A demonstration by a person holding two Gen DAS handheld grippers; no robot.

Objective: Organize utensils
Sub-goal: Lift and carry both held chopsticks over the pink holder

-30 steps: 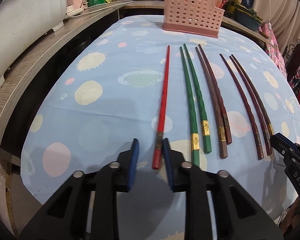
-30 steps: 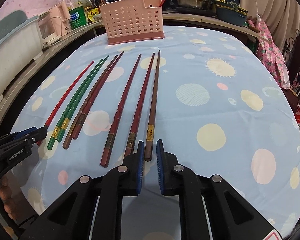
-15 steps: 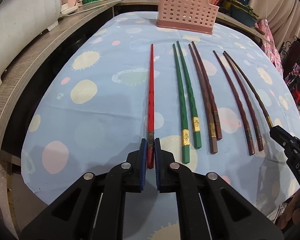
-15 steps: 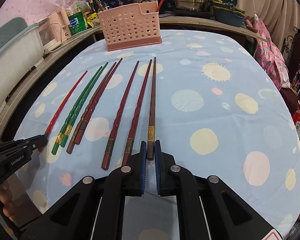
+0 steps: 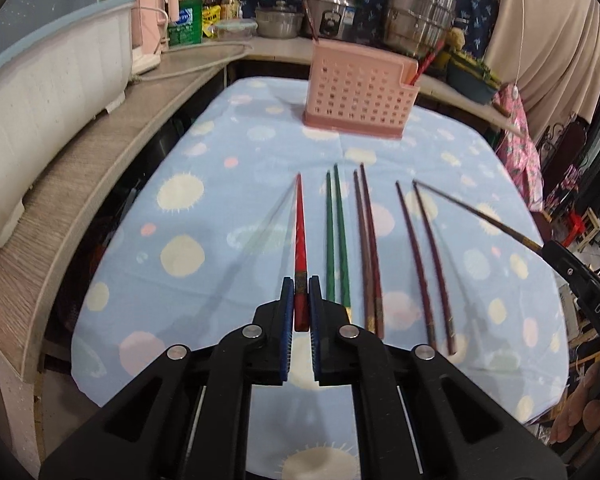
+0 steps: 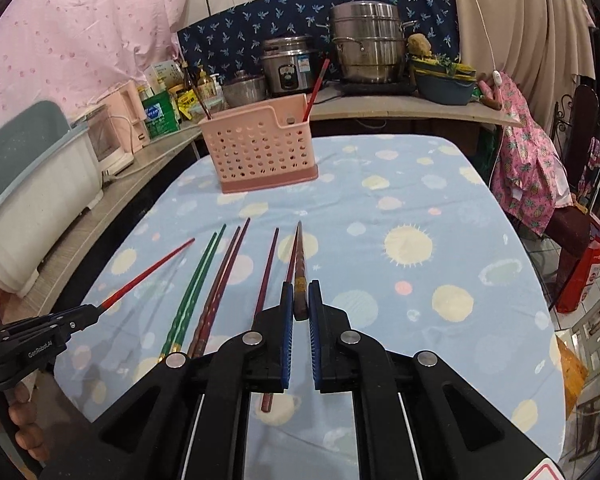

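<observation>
— Between your left gripper's (image 5: pixel 299 307) blue pads, what are you carrying now?

— You're pinching the thick end of the red chopstick (image 5: pixel 299 232). A second ago those pads were spread either side of it on the tablecloth (image 5: pixel 204 248); now they're closed on it and its tip is riding clear of the cloth.

— And your right side?

— Your right gripper (image 6: pixel 300 304) is doing the same: it's clamping the brown chopstick (image 6: pixel 300 264), which is tilting up off the row it was lying in.

— So where is that leaving you?

— You're moving from grasp to carry, I'd judge. The pink basket (image 6: pixel 260 152) is waiting at the far end, and three pairs are lying untouched.
</observation>
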